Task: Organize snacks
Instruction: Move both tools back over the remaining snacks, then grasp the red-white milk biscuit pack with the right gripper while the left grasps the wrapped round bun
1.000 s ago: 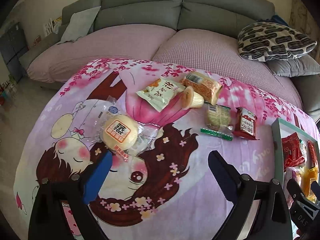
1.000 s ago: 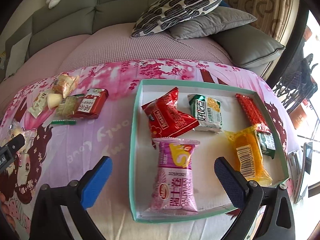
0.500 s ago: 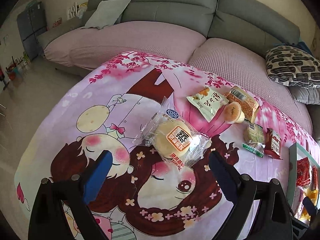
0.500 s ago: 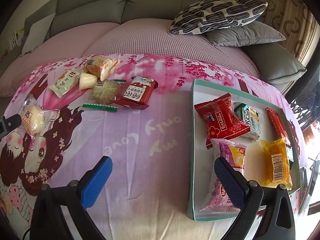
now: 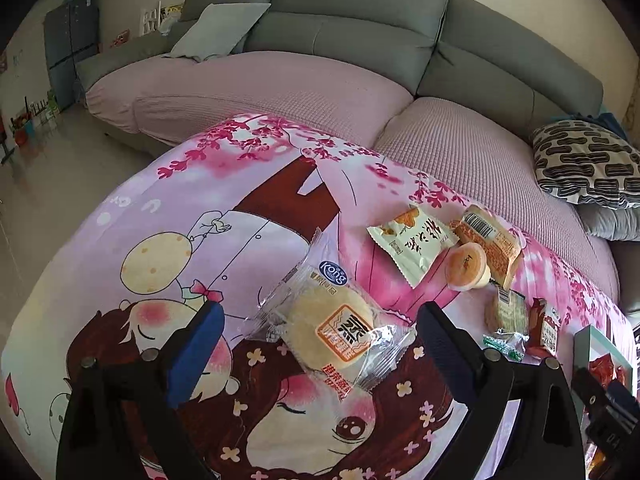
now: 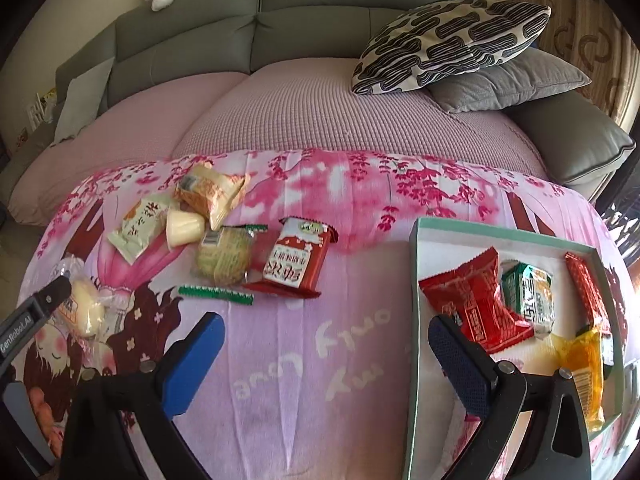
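Note:
A round steamed cake in a clear wrapper (image 5: 332, 328) lies on the cartoon-print cloth (image 5: 208, 248), right between the spread blue pads of my left gripper (image 5: 318, 330), which is open and empty. Farther right lie a cream packet (image 5: 412, 244), an orange jelly cup (image 5: 466, 266), an orange packet (image 5: 490, 242), a green-trimmed biscuit pack (image 6: 224, 260) and a red packet (image 6: 298, 260). My right gripper (image 6: 326, 344) is open over bare cloth, left of the teal-rimmed tray (image 6: 416, 264). The tray holds a red bag (image 6: 476, 304), a green-white packet (image 6: 528, 296) and an orange pack (image 6: 586, 372).
A grey sofa with pink seat covers (image 5: 280, 92) curves behind the table. A black-and-white patterned cushion (image 6: 452, 40) and a grey cushion (image 6: 508, 84) sit at the right. The left gripper's black body (image 6: 32, 312) shows at the right wrist view's left edge.
My left gripper has swung left and closed in on the steamed cake, which now lies between its fingers. My right gripper has shifted left off the tray toward the loose snacks.

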A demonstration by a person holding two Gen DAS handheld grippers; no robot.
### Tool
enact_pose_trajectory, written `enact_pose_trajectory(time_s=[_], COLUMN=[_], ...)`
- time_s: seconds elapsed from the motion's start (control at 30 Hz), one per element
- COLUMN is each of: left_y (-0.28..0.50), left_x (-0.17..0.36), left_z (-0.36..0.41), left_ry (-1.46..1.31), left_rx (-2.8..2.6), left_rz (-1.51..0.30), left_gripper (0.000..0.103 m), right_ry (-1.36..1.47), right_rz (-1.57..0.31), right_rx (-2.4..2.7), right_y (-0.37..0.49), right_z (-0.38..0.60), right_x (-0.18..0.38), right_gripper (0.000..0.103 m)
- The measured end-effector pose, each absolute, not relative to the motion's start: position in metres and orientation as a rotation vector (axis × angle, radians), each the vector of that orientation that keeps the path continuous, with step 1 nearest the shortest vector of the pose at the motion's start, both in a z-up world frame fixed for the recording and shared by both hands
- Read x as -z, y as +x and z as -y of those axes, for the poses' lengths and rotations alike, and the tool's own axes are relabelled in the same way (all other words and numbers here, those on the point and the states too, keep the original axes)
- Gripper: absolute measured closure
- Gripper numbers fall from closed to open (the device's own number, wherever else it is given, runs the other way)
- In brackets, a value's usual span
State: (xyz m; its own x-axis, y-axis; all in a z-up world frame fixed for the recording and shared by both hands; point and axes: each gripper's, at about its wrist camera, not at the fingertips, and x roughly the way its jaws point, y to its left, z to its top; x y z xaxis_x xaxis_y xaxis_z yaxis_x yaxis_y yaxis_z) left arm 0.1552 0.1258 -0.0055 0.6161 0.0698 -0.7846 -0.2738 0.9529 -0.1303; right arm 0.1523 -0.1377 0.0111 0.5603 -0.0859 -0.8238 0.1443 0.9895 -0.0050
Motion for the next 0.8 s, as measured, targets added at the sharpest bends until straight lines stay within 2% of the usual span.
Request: enact_pose_trajectory(time_s=[0.17, 0.43, 0.57, 0.63, 0.7, 0.8], left_y=[0.165, 0.178, 0.182, 0.183, 0.184, 0.186], left_x=[0.014, 0.03, 0.034, 0.037, 0.039, 0.042], left_z=[-0.126, -0.127, -0.128, -0.127, -0.126, -0.123], left_ry=[-0.236, -0.252, -0.259, -0.25, -0.242, -0.225], left_rx=[-0.201, -0.198, -0.195, -0.193, -0.188, -0.187], left_rz=[-0.921, -0.971, -0.974, -0.977, -0.978, -0.982], left_gripper=[0.005, 0.005, 0.005, 0.005, 0.006, 0.005], right_ry=[0.068, 0.064, 0.052, 0.054, 0.064, 0.057], right_rz=[-0.96, -1.038, -1.086, -1.112, -1.134, -1.131], right_rx=[0.115, 0.079, 0.099, 0.102, 0.097, 0.092], right_y=[0.184, 0.217, 0.224, 0.226, 0.228, 0.225], right_z=[0.138, 0.133, 0.133, 0.134, 0.135, 0.133], right_x=[-0.014, 0.011, 0.029, 0.039, 0.048, 0.053], right_gripper=[0.001, 0.023, 0.027, 0.039, 0.042, 0.053])
